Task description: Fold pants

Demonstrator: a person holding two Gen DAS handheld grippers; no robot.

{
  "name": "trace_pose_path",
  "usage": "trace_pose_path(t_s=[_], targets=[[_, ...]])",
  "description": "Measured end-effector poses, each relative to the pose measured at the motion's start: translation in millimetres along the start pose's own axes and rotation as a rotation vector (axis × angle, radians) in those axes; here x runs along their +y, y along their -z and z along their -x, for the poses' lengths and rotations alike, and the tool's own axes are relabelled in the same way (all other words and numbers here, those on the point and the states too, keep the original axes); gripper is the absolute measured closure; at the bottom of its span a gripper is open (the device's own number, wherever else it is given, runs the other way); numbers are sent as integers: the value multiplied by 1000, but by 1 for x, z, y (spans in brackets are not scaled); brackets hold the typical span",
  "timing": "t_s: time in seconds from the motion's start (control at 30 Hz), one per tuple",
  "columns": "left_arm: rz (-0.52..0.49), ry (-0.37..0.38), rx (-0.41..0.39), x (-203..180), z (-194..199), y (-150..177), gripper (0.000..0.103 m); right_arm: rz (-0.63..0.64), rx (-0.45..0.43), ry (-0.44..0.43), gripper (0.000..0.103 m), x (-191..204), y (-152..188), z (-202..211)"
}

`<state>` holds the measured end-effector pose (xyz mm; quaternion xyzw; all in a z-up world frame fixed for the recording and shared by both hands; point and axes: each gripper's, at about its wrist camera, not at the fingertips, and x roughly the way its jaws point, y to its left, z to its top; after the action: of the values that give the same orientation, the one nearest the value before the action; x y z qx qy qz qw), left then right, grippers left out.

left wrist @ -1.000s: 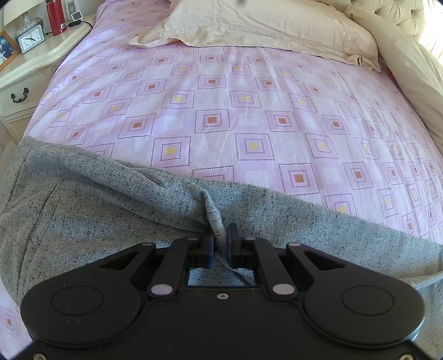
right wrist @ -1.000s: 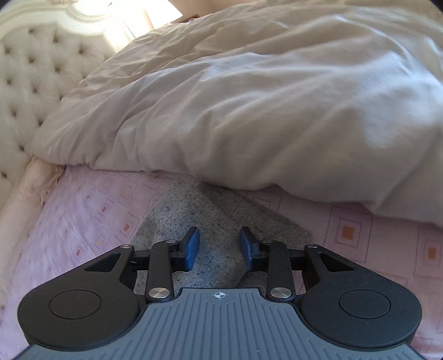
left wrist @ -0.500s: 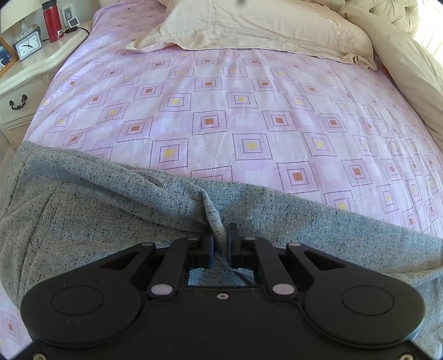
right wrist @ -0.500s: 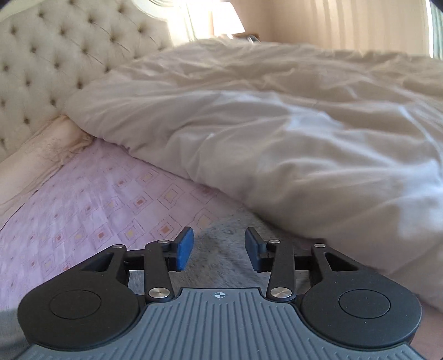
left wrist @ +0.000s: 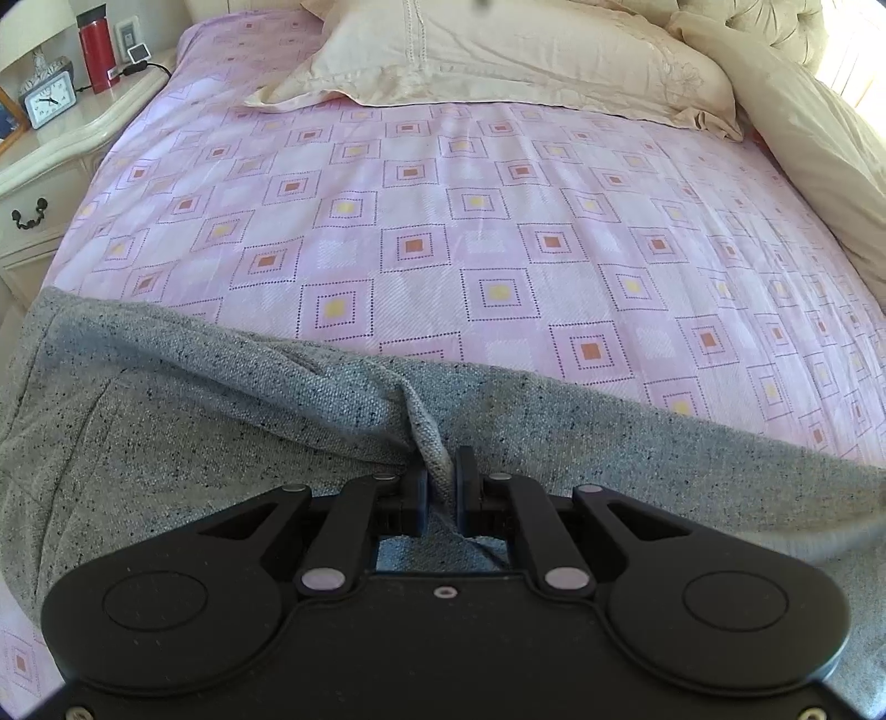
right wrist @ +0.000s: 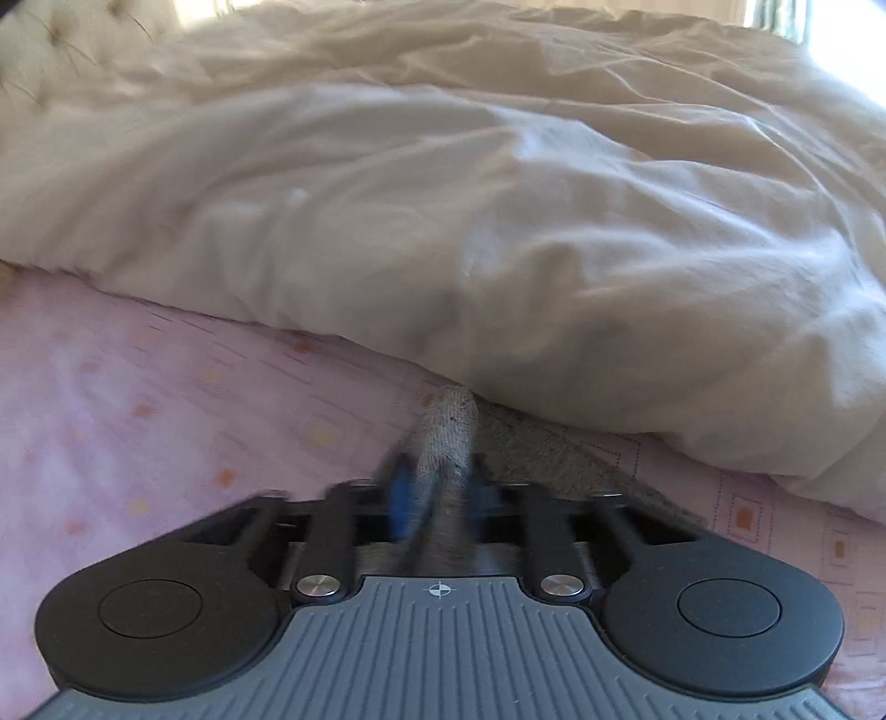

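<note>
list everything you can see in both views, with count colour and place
pants: 1, speckled grey, spread across the bed's near edge
sheet: 1, pink with square pattern, covering the bed
pillow: 1, cream, at the bed's head
duvet: 1, off-white, bunched on the bed's far side
headboard: 1, cream, tufted
nightstand: 1, cream, left of the bed
clock: 1, white-faced, on the nightstand
flask: 1, red, on the nightstand
left tongs: 1, black, shut on a pants fold
right tongs: 1, blue pads, closing on a pants fold

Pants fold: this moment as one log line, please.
left claw: shut on pants | right claw: closing on pants fold | surface: pink sheet
</note>
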<state>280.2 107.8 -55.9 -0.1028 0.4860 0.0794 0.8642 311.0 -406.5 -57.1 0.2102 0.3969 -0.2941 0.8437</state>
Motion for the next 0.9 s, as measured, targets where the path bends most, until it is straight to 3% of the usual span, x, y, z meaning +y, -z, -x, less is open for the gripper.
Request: trace_pose_path(t_s=[0.13, 0.27, 0.43, 0.5, 0.57, 0.67, 0.9], targets=[[22, 25, -23, 5, 12, 2, 92, 18, -150, -113, 90, -27, 8, 58], [39, 52, -77, 11, 44, 12, 92, -58, -236, -213, 90, -69, 22, 116], [-10, 65, -194, 24, 102, 42, 92, -91, -311, -232, 90, -124, 58, 173], [-35, 75, -225, 29, 123, 53, 92, -87, -340, -225, 90, -130, 58, 187], [-52, 94, -242, 31, 136, 57, 92, -57, -342, -209, 90, -123, 46, 184], [-70, 104, -191, 23, 125, 37, 92, -74, -291, -214, 90, -106, 24, 158], [41, 86, 33, 9, 38, -23, 92, -105, -144, -119, 90, -42, -4, 61]])
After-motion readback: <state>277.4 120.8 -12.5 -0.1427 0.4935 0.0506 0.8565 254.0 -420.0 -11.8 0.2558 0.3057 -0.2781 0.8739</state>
